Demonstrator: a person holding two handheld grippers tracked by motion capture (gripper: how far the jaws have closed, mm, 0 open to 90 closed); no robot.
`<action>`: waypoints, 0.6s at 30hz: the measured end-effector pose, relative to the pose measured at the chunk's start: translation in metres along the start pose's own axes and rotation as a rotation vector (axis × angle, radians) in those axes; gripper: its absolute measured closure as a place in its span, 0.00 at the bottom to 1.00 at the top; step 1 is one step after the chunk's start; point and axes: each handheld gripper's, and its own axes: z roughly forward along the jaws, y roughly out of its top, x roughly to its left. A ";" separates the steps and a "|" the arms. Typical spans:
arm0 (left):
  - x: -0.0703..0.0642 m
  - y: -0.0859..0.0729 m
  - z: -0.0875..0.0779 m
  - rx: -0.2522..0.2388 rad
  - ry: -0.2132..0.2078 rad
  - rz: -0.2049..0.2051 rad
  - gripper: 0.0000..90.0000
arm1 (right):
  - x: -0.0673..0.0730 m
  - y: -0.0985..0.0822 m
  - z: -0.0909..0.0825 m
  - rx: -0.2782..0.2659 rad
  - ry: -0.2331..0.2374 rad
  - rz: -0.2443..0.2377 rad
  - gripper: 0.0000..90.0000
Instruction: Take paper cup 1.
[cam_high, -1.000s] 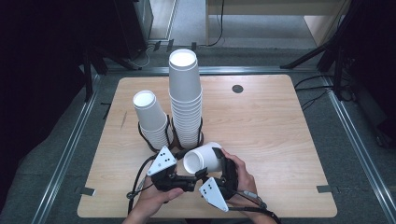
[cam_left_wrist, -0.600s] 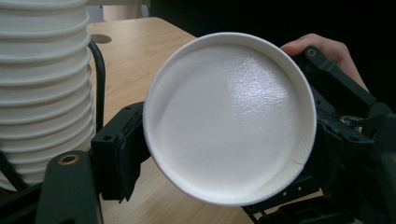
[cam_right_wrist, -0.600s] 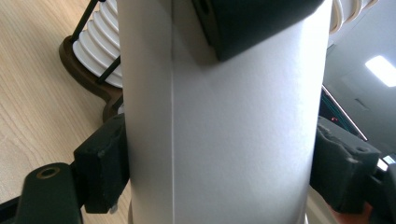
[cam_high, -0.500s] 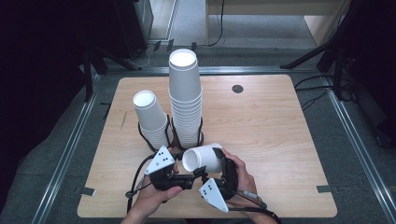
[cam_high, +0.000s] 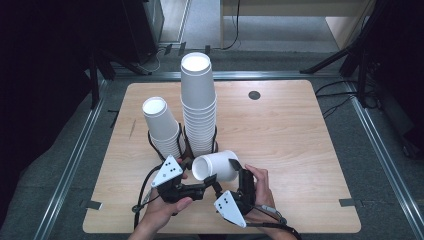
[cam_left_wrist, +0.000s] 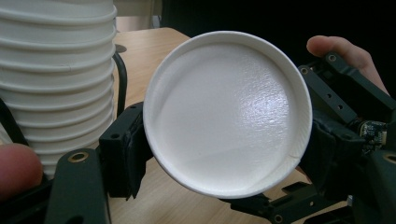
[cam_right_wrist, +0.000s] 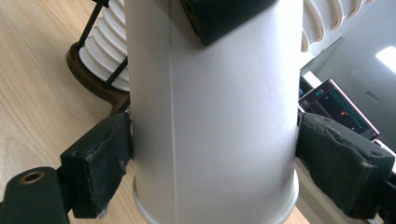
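Observation:
A single white paper cup (cam_high: 216, 166) lies on its side just above the table's front, between both grippers. My left gripper (cam_high: 205, 176) comes from the left. Its jaws have just been closing and now press on the cup's round end (cam_left_wrist: 229, 112), one pad (cam_left_wrist: 126, 154) on each side. My right gripper (cam_high: 238, 173) reaches up from the front around the cup's wall (cam_right_wrist: 210, 116). Its jaws have just been opening. Its pads (cam_right_wrist: 105, 158) stand right at the wall without denting it.
A tall stack of white cups (cam_high: 198, 105) and a shorter, leaning stack (cam_high: 162, 127) stand in black wire holders just behind the grippers. The wooden table (cam_high: 300, 150) has a small dark round hole (cam_high: 254, 95) at the back.
The left jaws have drawn in onto the cup's end. The cup and both hands stay about where they were.

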 end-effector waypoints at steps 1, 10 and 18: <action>0.000 0.000 0.000 0.000 0.000 0.000 0.29 | 0.000 0.000 0.000 0.000 0.000 0.000 0.13; 0.006 -0.001 -0.002 -0.038 0.038 -0.025 0.29 | -0.007 0.002 -0.006 0.008 0.032 0.091 0.03; 0.006 0.002 -0.010 -0.108 0.047 -0.025 0.29 | -0.028 0.008 -0.016 0.021 0.080 0.355 0.02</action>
